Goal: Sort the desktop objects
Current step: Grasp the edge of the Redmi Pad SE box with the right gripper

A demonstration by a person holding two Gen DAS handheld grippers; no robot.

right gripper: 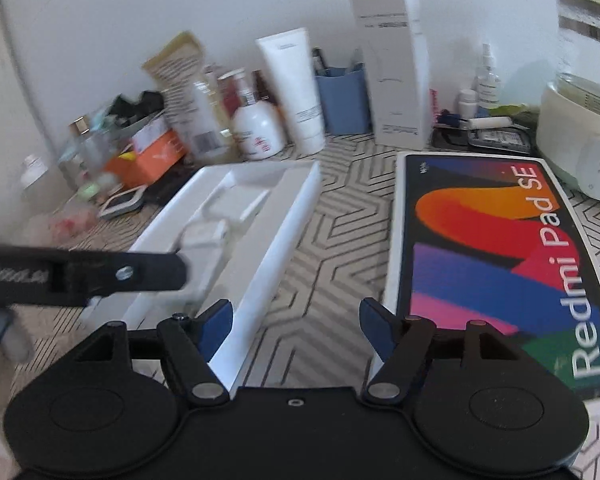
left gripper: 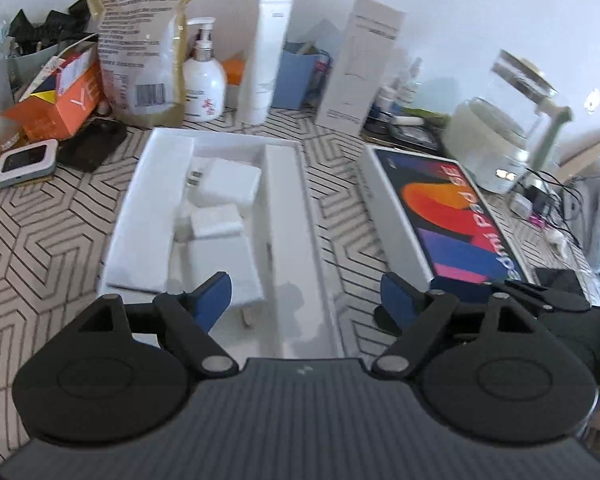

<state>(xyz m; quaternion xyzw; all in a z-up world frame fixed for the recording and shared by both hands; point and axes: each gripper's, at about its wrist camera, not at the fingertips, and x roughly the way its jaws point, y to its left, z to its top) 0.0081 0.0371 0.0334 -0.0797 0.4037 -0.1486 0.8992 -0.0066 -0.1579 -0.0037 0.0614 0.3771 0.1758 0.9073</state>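
A white open box tray (left gripper: 288, 216) lies on the patterned desk, with white chargers (left gripper: 224, 184) and packets in its compartments. To its right lies a Redmi Pad SE box lid (left gripper: 456, 220), colourful side up. My left gripper (left gripper: 306, 300) is open and empty, hovering over the tray's near end. My right gripper (right gripper: 296, 320) is open and empty, above the desk strip between the tray (right gripper: 284, 240) and the lid (right gripper: 492, 260). The left gripper's black arm (right gripper: 100, 274) crosses the right wrist view at the left.
Along the back wall stand a gold pouch (left gripper: 144, 44), pump bottle (left gripper: 204, 80), white tube (left gripper: 264, 60), blue holder (left gripper: 296, 76), tall grey box (left gripper: 360, 64) and orange carton (left gripper: 60, 96). A kettle (left gripper: 512, 120) and cables sit at the right.
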